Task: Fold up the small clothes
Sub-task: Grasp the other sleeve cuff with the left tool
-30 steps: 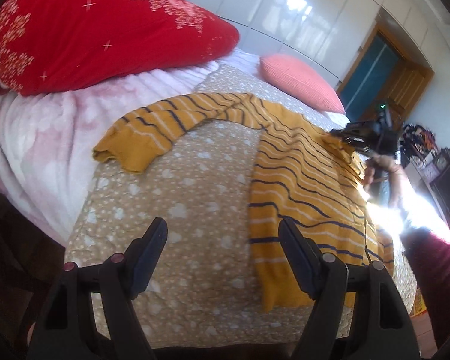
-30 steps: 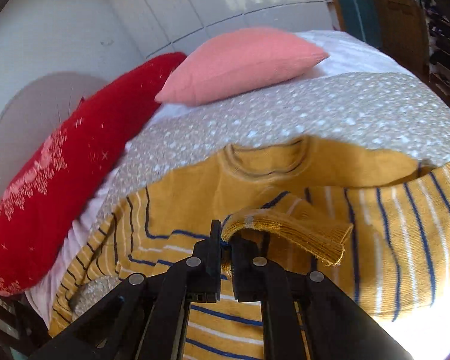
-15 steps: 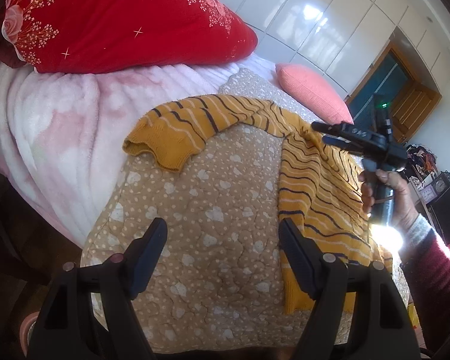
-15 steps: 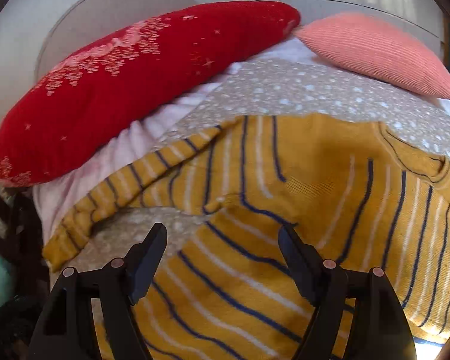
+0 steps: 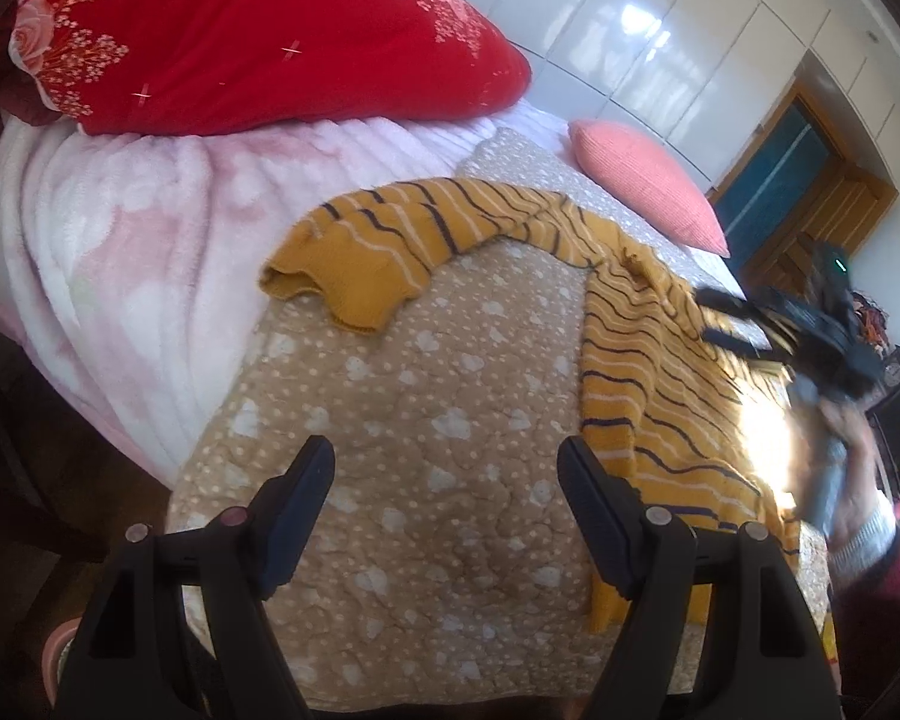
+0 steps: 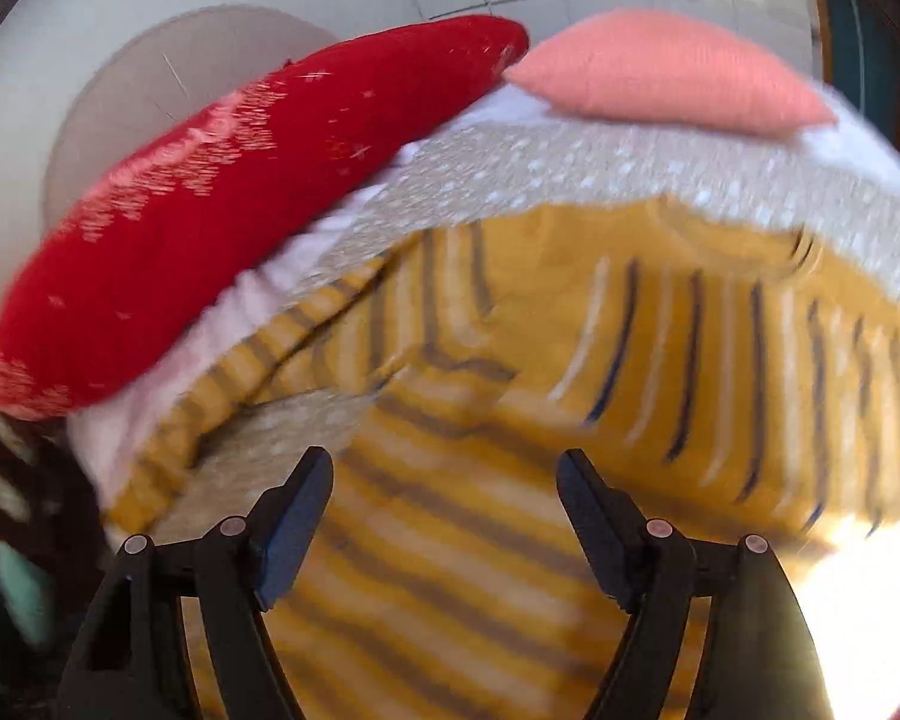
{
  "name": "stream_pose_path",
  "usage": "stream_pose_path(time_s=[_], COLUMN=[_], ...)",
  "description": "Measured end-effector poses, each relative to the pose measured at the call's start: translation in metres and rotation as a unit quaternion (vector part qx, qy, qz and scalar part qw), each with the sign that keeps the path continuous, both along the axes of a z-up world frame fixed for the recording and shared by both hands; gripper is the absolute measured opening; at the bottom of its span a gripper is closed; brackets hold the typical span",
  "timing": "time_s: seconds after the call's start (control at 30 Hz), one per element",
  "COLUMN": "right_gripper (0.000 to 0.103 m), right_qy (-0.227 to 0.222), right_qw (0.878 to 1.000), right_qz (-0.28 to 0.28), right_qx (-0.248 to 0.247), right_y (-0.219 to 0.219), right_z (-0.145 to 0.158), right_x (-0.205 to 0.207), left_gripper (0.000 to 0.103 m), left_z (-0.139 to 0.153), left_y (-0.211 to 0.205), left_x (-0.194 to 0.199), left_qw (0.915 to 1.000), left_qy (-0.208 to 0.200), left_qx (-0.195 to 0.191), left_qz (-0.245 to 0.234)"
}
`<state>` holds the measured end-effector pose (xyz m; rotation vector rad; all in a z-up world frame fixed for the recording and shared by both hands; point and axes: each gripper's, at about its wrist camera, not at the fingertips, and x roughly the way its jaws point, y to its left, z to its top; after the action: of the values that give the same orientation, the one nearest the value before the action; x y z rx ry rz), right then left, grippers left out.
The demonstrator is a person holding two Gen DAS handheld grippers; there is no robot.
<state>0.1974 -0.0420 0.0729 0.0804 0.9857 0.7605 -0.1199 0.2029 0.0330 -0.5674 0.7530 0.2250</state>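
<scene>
Left wrist view had both the left gripper (image 5: pixel 444 498) and right gripper (image 5: pixel 727 319) spread, empty; I'd pinch the sweater sleeve's (image 5: pixel 354 267) cuff at 11 o'clock.

Both tongs open, nothing gripped.

Left tongs (image 5: pixel 447 504) pointed downward at a slant, jaws spread wide, nothing between the pads. Right tongs (image 6: pixel 444 501) also angled down, jaws wide and empty; seen from the left wrist view as a blurred black tool (image 5: pixel 744 324) held in a hand (image 5: pixel 840 468), pale cuff and dark red sleeve (image 5: pixel 876 594) at the wrist.
</scene>
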Motion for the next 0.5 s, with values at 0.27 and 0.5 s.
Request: stream_pose_path(time_s=[0.27, 0.5], right_gripper=[0.082, 0.085], right_qy=[0.013, -0.015], right_qw=[0.999, 0.999], right_qz=[0.030, -0.027], right_qx=[0.014, 0.011], right_y=[-0.049, -0.114], right_z=[-0.014, -0.011], right_x=[-0.096, -0.137], left_gripper=[0.078, 0.078], left_z=[-0.005, -0.011], left_y=[0.064, 0.074], left_x=[0.002, 0.068], left_qw=[0.9952, 0.9941], left_qy=[0.025, 0.052], left_qx=[0.030, 0.091], left_qz=[0.089, 0.026])
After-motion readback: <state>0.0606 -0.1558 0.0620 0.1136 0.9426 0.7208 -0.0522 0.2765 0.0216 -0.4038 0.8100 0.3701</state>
